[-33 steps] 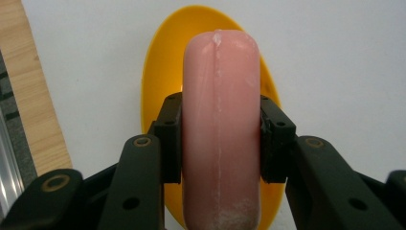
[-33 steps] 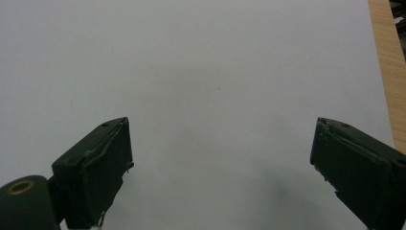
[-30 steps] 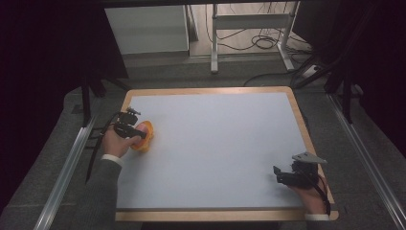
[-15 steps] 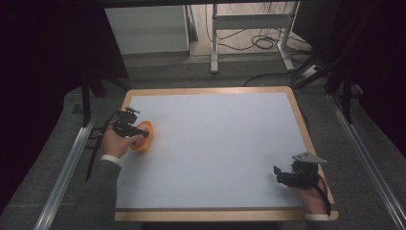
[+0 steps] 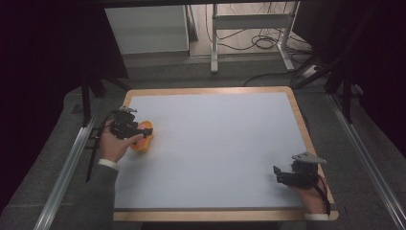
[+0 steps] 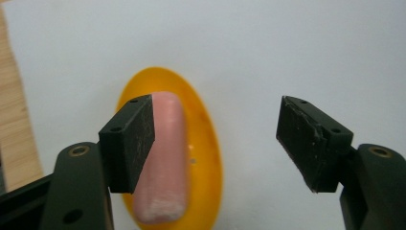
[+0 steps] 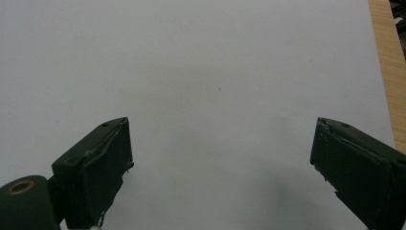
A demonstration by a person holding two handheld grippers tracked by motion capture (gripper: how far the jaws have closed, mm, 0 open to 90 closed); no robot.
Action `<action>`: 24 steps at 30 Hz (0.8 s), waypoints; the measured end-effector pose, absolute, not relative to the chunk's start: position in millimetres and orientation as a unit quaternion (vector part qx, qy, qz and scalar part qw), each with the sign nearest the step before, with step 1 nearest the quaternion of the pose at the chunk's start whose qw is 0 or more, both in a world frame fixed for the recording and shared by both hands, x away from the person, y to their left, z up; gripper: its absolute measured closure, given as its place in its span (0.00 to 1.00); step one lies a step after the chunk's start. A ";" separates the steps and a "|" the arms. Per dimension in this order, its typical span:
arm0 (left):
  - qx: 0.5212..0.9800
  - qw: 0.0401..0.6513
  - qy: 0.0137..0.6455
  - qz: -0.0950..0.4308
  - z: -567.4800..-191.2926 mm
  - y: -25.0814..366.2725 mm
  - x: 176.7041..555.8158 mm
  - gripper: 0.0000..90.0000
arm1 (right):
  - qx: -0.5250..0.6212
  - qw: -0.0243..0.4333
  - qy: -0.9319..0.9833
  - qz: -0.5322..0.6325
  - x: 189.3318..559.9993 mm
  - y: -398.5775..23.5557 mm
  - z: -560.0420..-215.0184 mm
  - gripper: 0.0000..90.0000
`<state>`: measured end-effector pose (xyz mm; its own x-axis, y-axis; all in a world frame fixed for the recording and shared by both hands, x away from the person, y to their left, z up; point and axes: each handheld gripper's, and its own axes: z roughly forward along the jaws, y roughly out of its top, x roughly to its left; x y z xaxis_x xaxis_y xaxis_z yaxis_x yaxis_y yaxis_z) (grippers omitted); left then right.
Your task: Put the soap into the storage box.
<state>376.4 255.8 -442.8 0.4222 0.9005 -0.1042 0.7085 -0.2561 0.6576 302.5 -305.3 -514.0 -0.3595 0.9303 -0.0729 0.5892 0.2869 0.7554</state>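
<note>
High view: white tabletop (image 5: pixel 215 153) with a wooden rim on all four sides. Left gripper (image 5: pixel 143 132) sits near the left edge, about mid-depth, held in the left hand (image 5: pixel 116 143). Under its tip is an orange dish (image 5: pixel 143 143), close to the left rim but fully on the white surface. Right gripper (image 5: pixel 282 176) sits near the front right corner, held in the right hand (image 5: pixel 311 196), just inside the right and front rims. Wide bare white surface lies between the two grippers and runs to the far edge.

Left gripper view: jaws spread wide, grasping nothing. The yellow-orange dish (image 6: pixel 201 143) lies below them, offset toward one jaw; a pink sausage-shaped piece (image 6: pixel 165 163) rests in it lengthwise, partly behind that jaw's pad. Whether the pad touches it, cannot tell. Bare white surface under the other jaw. Wooden rim (image 6: pixel 14 120) runs along the frame's left side, near the dish.

Right gripper view: jaws spread wide, nothing between them, bare white surface ahead. Wooden rim (image 7: pixel 390 72) at the frame's right edge.
</note>
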 end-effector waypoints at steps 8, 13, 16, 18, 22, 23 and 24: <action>0.787 0.348 0.485 0.154 -439.5 243.8 351.6 0.32 | 0.498 0.262 0.760 0.324 302.7 -303.1 -513.4 0.08; 0.793 0.358 0.470 0.150 -445.2 235.0 337.8 0.32 | 0.499 0.263 0.759 0.326 302.2 -303.7 -512.6 0.08; 0.795 0.365 0.461 0.147 -450.5 230.4 329.0 0.31 | 0.498 0.263 0.759 0.326 302.2 -303.5 -512.5 0.08; 0.793 0.371 0.459 0.149 -455.6 227.2 323.6 0.31 | 0.499 0.263 0.759 0.326 302.2 -303.6 -512.6 0.08; 0.796 0.378 0.448 0.153 -466.3 220.9 312.4 0.32 | 0.499 0.263 0.759 0.326 302.3 -303.9 -512.8 0.08; 0.797 0.376 0.446 0.155 -468.9 219.3 309.7 0.31 | 0.499 0.263 0.759 0.326 302.3 -303.9 -513.0 0.08; 0.798 0.376 0.445 0.157 -471.5 218.1 307.1 0.31 | 0.499 0.263 0.759 0.325 302.3 -303.7 -513.0 0.08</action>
<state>307.1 218.1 -471.5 0.5547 0.8278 -0.0840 0.5918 -0.3216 0.7391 302.3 -303.7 -513.0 -0.3643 0.9282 -0.0751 0.5856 0.2910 0.7566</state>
